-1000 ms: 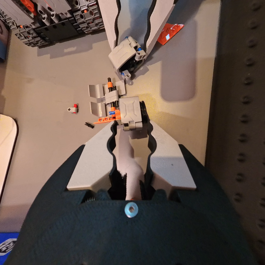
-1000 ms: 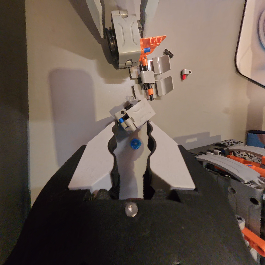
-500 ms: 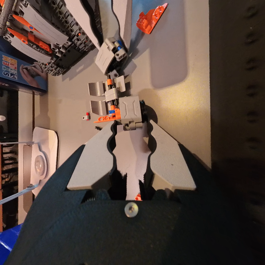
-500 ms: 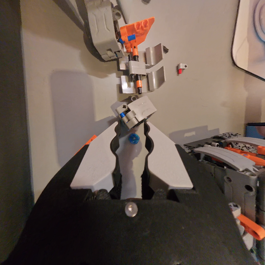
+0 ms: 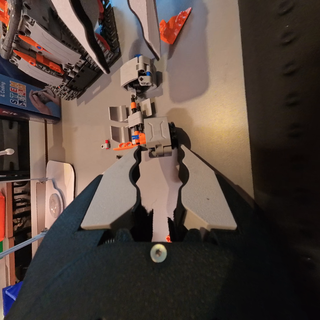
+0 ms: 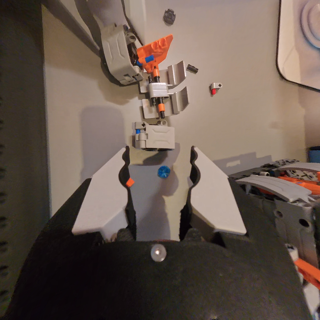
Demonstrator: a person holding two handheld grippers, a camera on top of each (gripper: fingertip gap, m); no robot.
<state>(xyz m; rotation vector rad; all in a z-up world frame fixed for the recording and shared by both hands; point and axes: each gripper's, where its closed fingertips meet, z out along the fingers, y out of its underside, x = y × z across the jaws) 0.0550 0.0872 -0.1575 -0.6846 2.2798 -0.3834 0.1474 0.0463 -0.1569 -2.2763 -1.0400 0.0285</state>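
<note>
grey block (image 6: 156, 137) clear of right gripper (image 6: 158, 152)

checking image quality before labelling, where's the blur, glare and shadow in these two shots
Left wrist view: warm yellow light patch on the beige tabletop, black right side nearly lost in dark, grey-and-orange brick vehicle soft. Right wrist view: sharper, grey motor block casts a soft shadow, white tray blurred.

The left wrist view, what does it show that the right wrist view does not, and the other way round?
Only the left wrist view shows the blue box and the loose orange wedge. Only the right wrist view shows the blue round stud and the dark round piece. Both show the grey motor assembly at the left gripper, the smaller grey block before the open right gripper, and the large brick model.
</note>
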